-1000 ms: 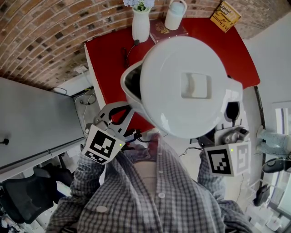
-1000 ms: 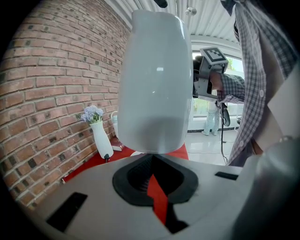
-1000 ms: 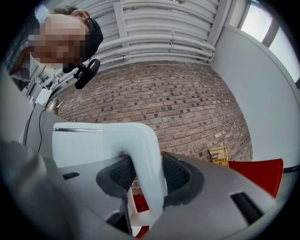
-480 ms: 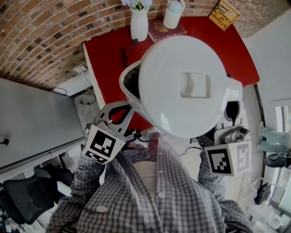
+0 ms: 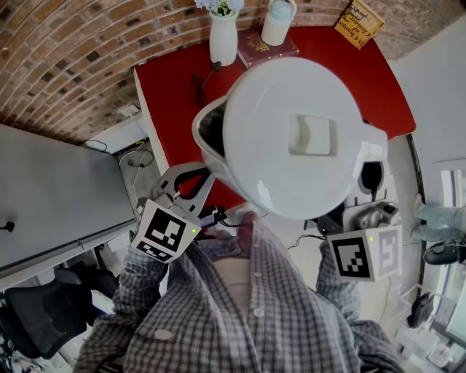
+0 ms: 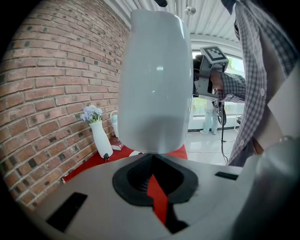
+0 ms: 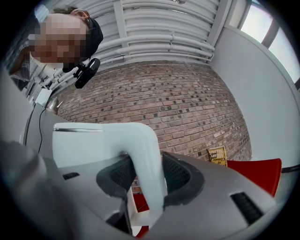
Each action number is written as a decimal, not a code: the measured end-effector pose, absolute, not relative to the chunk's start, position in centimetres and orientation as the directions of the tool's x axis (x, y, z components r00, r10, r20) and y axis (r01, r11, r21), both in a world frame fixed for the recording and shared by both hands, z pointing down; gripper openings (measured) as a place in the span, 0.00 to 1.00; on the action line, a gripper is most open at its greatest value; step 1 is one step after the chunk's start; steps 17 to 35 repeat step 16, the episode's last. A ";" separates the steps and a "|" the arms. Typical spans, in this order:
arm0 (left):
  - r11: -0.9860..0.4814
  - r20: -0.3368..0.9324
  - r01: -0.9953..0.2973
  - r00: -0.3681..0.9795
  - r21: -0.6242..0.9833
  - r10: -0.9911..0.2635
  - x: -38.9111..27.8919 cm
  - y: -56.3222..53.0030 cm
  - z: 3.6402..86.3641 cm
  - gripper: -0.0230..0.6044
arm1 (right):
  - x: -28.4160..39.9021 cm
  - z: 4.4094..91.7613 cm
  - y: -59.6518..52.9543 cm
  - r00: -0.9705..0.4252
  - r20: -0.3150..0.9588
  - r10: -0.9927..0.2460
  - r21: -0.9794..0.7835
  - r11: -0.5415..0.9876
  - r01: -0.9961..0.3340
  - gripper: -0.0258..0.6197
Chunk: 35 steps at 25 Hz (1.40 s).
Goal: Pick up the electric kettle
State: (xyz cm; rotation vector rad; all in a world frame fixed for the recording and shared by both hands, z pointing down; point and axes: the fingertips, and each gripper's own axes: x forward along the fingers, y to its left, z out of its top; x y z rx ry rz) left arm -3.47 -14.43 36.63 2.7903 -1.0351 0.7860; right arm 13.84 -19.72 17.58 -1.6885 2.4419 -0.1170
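The white electric kettle (image 5: pixel 291 138) hangs in the air close under the head camera, above the red table (image 5: pixel 164 95). My right gripper (image 5: pixel 371 182) is shut on its handle (image 7: pixel 146 159), and the dark pads press the handle from both sides. My left gripper (image 5: pixel 206 177) sits under the spout side of the kettle, by its lower edge. In the left gripper view the kettle body (image 6: pixel 154 84) stands just beyond the left gripper (image 6: pixel 149 164). That gripper's pads meet at the tips with nothing between them. Whether they touch the kettle I cannot tell.
On the red table's far side stand a white vase with flowers (image 5: pixel 224 36), a white jug (image 5: pixel 279 22), a dark red book (image 5: pixel 262 49) and a yellow book (image 5: pixel 360 24). A black cable (image 5: pixel 204 84) lies on the table. A grey surface (image 5: pixel 51 197) lies at the left.
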 end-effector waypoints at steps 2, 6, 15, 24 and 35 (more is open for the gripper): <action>-0.772 0.486 -0.626 0.643 -0.113 -0.593 -3.6 -14.5 36.7 0.04 | 13.8 17.7 -19.9 -0.344 -0.092 -0.934 -0.161 0.355 -0.921 0.29; -0.771 0.488 -0.627 0.641 -0.110 -0.592 -3.7 -14.6 36.8 0.04 | 13.6 17.8 -20.0 -0.344 -0.091 -0.935 -0.161 0.354 -0.921 0.29; -0.775 0.491 -0.623 0.644 -0.107 -0.586 -3.6 -14.4 36.9 0.04 | 13.8 17.9 -19.9 -0.335 -0.085 -0.938 -0.166 0.345 -0.924 0.29; -0.776 0.493 -0.622 0.645 -0.106 -0.584 -3.6 -14.3 37.0 0.04 | 13.8 18.0 -19.8 -0.334 -0.083 -0.939 -0.165 0.344 -0.924 0.29; -0.776 0.493 -0.622 0.645 -0.106 -0.584 -3.6 -14.3 37.0 0.04 | 13.8 18.0 -19.8 -0.334 -0.083 -0.939 -0.165 0.344 -0.924 0.29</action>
